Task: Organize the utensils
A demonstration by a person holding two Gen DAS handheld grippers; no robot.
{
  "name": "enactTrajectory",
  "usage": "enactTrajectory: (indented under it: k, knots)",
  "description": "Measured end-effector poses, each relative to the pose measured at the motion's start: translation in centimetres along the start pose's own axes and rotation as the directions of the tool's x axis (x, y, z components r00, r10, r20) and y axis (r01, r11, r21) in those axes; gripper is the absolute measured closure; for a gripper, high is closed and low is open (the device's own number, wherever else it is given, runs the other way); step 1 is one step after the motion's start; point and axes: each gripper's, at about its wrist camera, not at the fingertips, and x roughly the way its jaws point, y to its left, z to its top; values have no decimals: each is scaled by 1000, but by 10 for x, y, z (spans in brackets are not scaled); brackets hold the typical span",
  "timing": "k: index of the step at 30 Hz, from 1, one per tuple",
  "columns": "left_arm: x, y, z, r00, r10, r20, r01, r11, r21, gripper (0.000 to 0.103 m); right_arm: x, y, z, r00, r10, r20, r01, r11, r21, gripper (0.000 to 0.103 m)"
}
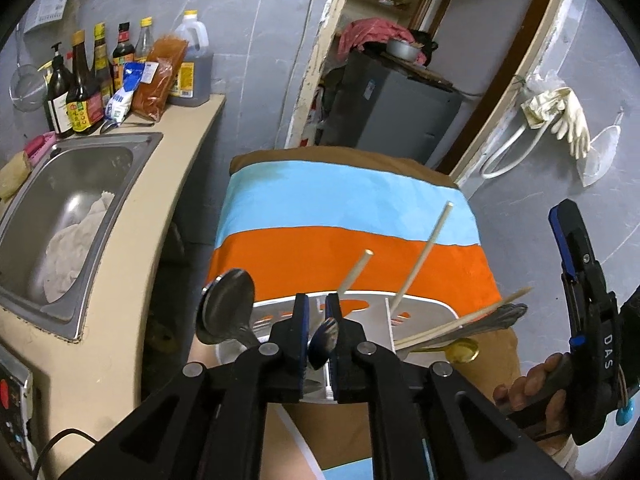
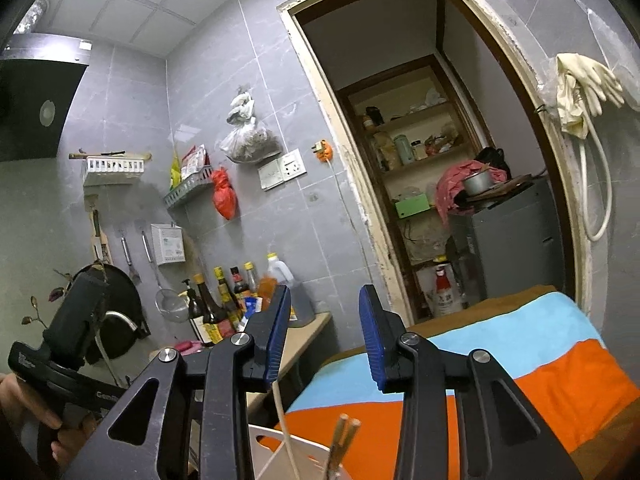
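Beside the steel sink (image 1: 80, 184) at far left, the striped table (image 1: 352, 264) carries a white utensil caddy (image 1: 420, 308), and that is where your attention belongs. At its left end two spoons (image 1: 230, 304) already stand bowl-up. Your left tongs (image 1: 316, 320) sit over the middle slot, nearly pressed together on what looks like a spoon (image 1: 326, 340); whether the pads truly pinch it is hard to tell, so ease them apart slowly and let it settle straight down rather than tip against the divider. Further right, single chopsticks (image 1: 424, 256) lean in their slots, while a loose bundle of chopsticks and cutlery (image 1: 472, 320) spills over the right rim. Your right tongs (image 2: 325, 336) are spread and empty, pointing level above the caddy. Judging by the clutter, bring them down to that bundle next and straighten it.
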Motion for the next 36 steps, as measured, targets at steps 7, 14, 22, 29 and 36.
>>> enactTrajectory:
  k: [7,14,22,29,36]
  knots:
    - [-10,-6,-9,996,-52,73,52,999,7,85,-19,-2,10,998,-46,-31,45,998,-32,67]
    - [-29,-23,-19,982,-96,160,91,995,37,69,-51,-3,28,994,-101,-50,98,994,-57,58]
    - [-56,-51,-56,950,-130,284,122,992,45,47,-89,-14,43,988,-117,-104,111,992,-67,44]
    - [-89,-76,-91,929,-93,359,83,996,45,25,-129,-25,50,981,-125,-149,114,990,-79,17]
    - [-119,-97,-129,915,-37,401,21,999,44,1,-173,-30,53,972,-155,-174,139,985,-101,2]
